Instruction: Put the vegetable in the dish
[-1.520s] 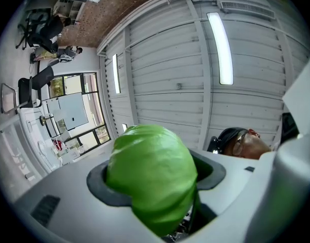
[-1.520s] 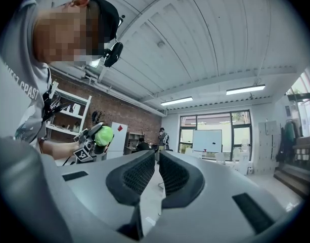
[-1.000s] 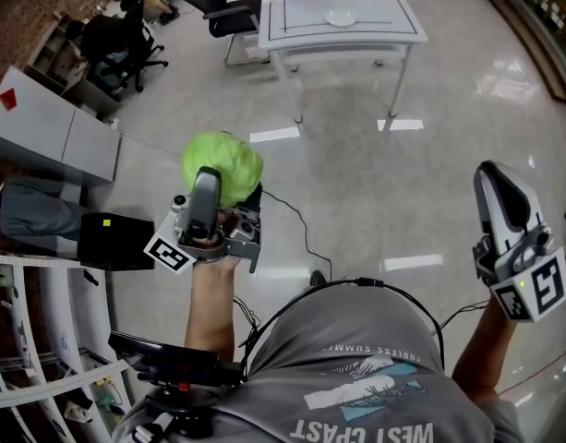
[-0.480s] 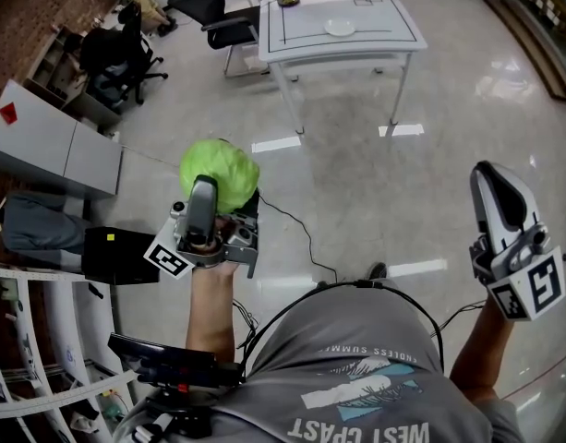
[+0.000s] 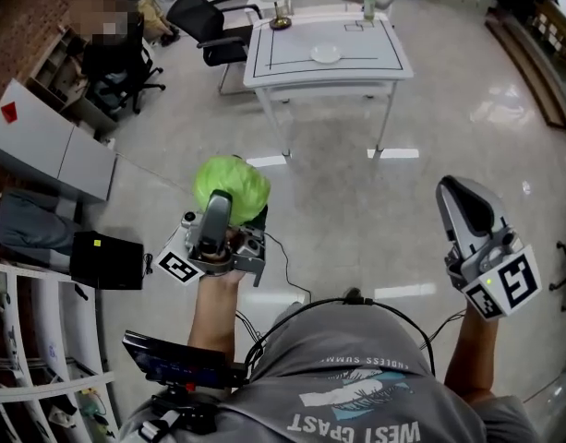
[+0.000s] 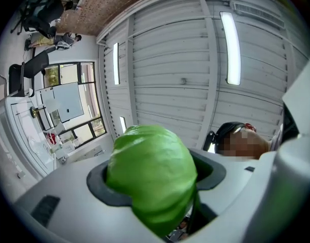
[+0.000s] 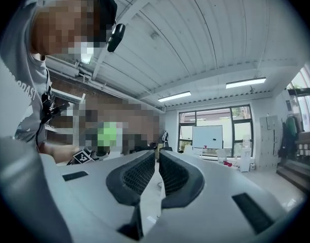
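The left tongs (image 5: 233,207) are clamped on a round green cabbage (image 5: 231,185), which bulges out between their dark pads in the left gripper view and is held in the air above the floor, near the person. The right tongs (image 5: 463,207) are closed together with nothing between them. The white dish (image 5: 325,53) lies on the white table (image 5: 283,63) at the far side, well apart from the cabbage.
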